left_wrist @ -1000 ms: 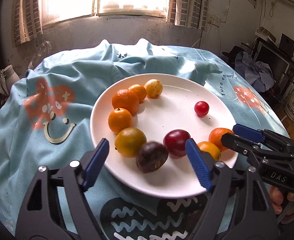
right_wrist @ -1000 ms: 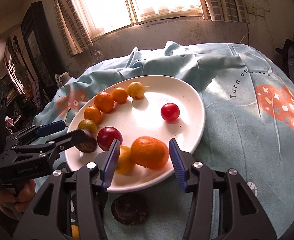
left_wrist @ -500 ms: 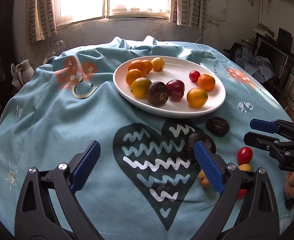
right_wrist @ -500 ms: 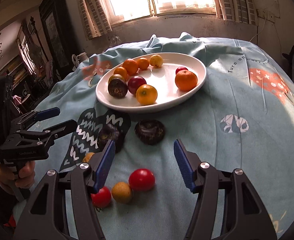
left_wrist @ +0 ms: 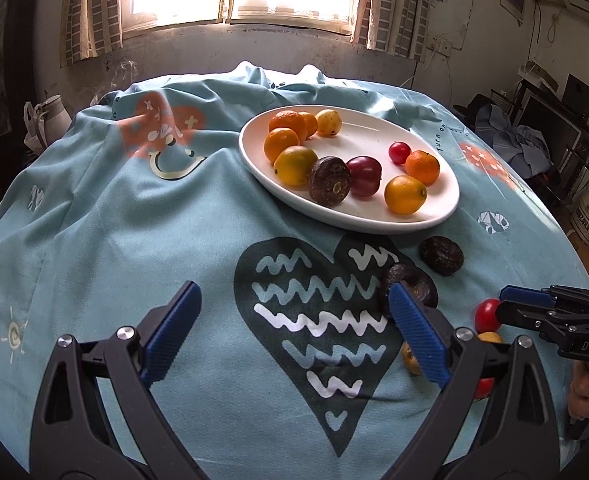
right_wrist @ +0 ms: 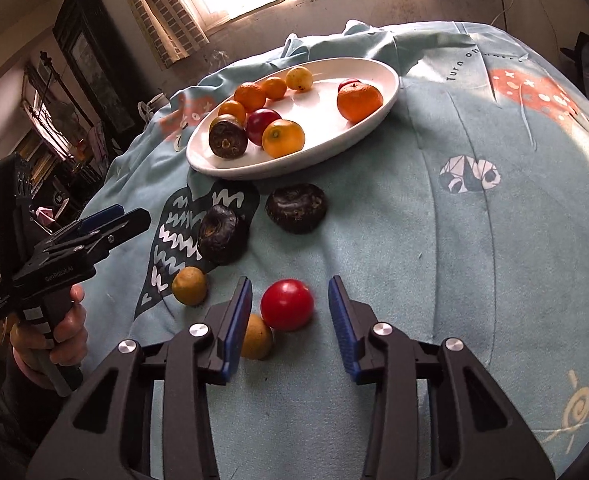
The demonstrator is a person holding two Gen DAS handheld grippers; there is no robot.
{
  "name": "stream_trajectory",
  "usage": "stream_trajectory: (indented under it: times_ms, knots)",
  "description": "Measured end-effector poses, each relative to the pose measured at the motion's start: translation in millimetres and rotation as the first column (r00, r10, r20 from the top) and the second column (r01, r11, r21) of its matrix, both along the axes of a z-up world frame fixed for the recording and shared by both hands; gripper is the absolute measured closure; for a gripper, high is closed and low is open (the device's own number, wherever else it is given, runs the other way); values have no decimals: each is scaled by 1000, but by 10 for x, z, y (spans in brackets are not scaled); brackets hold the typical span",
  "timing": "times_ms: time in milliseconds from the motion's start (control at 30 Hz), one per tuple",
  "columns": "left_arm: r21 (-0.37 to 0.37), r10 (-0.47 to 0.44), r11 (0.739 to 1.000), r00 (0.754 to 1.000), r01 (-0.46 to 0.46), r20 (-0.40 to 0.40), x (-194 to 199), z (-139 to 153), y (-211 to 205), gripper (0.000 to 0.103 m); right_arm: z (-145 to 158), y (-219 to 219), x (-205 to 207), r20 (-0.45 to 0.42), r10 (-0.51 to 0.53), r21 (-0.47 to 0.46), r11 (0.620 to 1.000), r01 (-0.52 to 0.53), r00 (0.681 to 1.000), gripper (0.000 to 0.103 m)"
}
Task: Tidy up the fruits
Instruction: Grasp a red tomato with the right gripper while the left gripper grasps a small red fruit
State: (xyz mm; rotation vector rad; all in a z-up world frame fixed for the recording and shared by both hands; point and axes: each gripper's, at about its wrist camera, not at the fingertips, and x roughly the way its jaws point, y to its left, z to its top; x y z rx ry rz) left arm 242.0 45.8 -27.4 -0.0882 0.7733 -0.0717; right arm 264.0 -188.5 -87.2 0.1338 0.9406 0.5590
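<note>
A white plate (left_wrist: 426,142) (right_wrist: 382,76) holds several oranges, red fruits, a yellow one and a dark passion fruit (left_wrist: 329,179). On the cloth lie two dark passion fruits (right_wrist: 296,207) (right_wrist: 222,233), a red fruit (right_wrist: 287,304) and two small yellow fruits (right_wrist: 189,285). My right gripper (right_wrist: 289,312) is open, its blue pads on either side of the red fruit, just short of it. My left gripper (left_wrist: 292,332) is open and empty over the dark heart print, with a passion fruit (left_wrist: 414,284) behind its right pad.
The table wears a light blue cloth (left_wrist: 94,240) with heart and sun prints, bunched at the far edge under the window. A white jug (left_wrist: 50,116) stands at far left. Clutter and a monitor (left_wrist: 550,128) are to the right.
Both grippers have pulled back from the plate toward the near side of the table. The right gripper has come down around the red fruit on the cloth.
</note>
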Motion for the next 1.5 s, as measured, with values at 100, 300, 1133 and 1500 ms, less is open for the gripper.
stream_trajectory:
  times_ms: [100, 300, 1133, 1500]
  knots:
    - [5, -5, 1000, 1000, 5, 11, -18, 20, -20, 6, -45, 4, 12, -31, 4, 7, 1000, -4, 1000, 66]
    - [9, -15, 1000, 1000, 15, 16, -37, 36, -48, 6, -93, 8, 15, -66, 15, 31, 999, -13, 998, 72]
    - [80, -379, 920, 922, 384, -79, -185, -213, -722, 63, 8, -66, 17, -25, -24, 75, 997, 26, 999, 75]
    - [101, -390, 910, 914, 401, -116, -158, -313, -780, 74, 3, -62, 24, -23, -25, 67, 997, 27, 999, 75]
